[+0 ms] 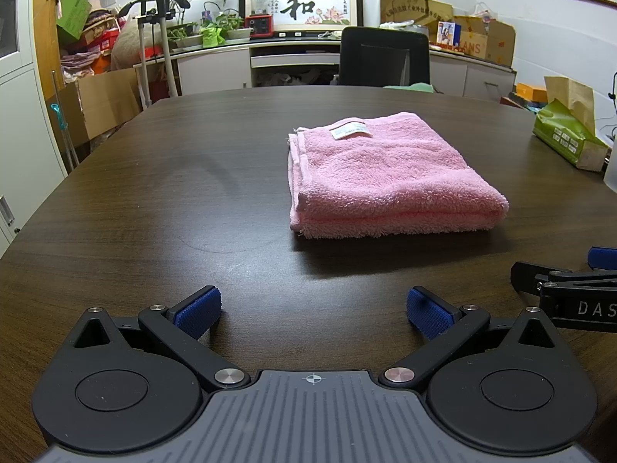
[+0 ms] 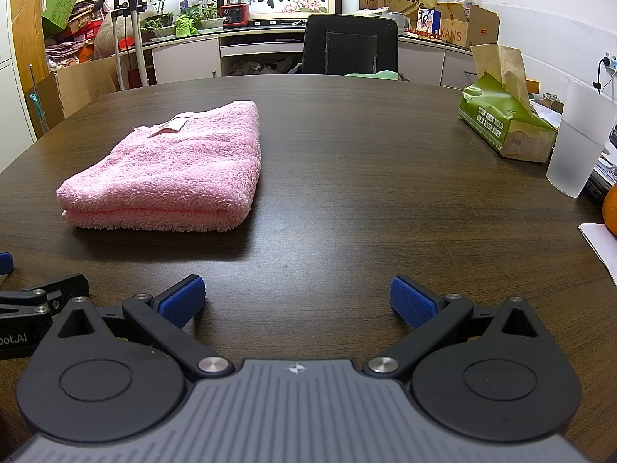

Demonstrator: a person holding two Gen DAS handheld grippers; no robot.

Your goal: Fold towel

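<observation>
A pink towel (image 1: pixel 385 177) lies folded into a thick rectangle on the dark wooden table (image 1: pixel 154 193), white label on top at its far end. It also shows in the right wrist view (image 2: pixel 173 169). My left gripper (image 1: pixel 314 312) is open and empty, low over the table, short of the towel's near edge. My right gripper (image 2: pixel 297 303) is open and empty, near and to the right of the towel. Part of the right gripper shows at the left wrist view's right edge (image 1: pixel 567 289).
A green tissue box (image 2: pixel 505 123), a frosted plastic cup (image 2: pixel 578 139), an orange (image 2: pixel 610 212) and a white paper (image 2: pixel 601 243) stand along the table's right side. A black office chair (image 2: pixel 349 44) is behind the far edge.
</observation>
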